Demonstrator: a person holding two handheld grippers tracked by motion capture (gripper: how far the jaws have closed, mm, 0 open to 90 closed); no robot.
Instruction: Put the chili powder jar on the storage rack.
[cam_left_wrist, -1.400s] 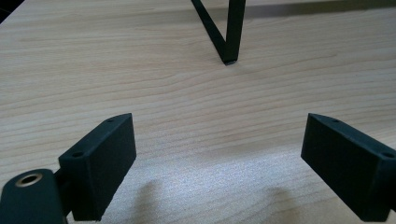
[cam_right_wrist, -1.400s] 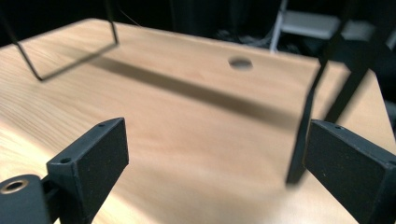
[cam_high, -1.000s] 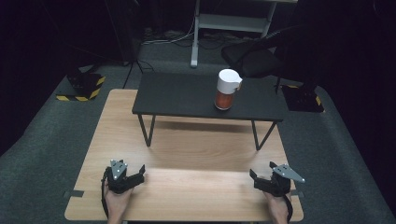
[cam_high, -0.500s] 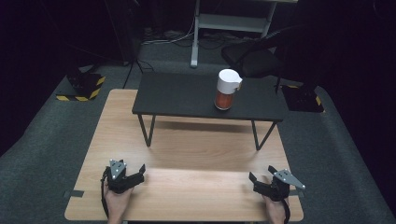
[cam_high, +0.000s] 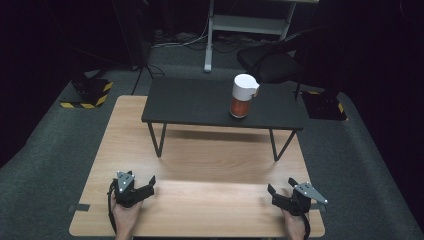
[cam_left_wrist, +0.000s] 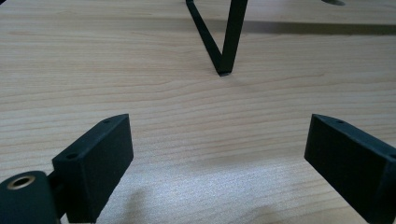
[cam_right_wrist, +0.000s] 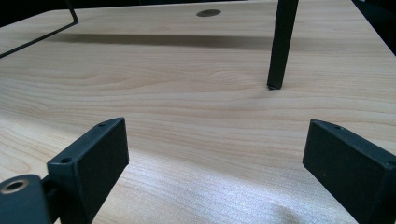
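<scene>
A jar (cam_high: 243, 96) with a white lid and red-orange contents stands upright on a small black raised table (cam_high: 200, 102), right of its middle. My left gripper (cam_high: 149, 184) rests low on the wooden table (cam_high: 210, 155) near its front left, open, nothing between its jaws. My right gripper (cam_high: 276, 192) sits near the front right, also open and holding nothing. In the left gripper view the gripper (cam_left_wrist: 219, 154) faces a black table leg (cam_left_wrist: 224, 42). In the right gripper view the gripper (cam_right_wrist: 217, 158) faces another black leg (cam_right_wrist: 280, 46).
The black table's thin metal legs (cam_high: 156, 140) stand on the wooden top, between the grippers and the jar. A round hole (cam_right_wrist: 208, 12) marks the far wood. Beyond lie grey carpet, a dark chair (cam_high: 272, 62) and a yellow-black striped base (cam_high: 87, 95).
The right gripper has shifted slightly back toward the front edge and right. The left gripper and the jar have stayed in place.
</scene>
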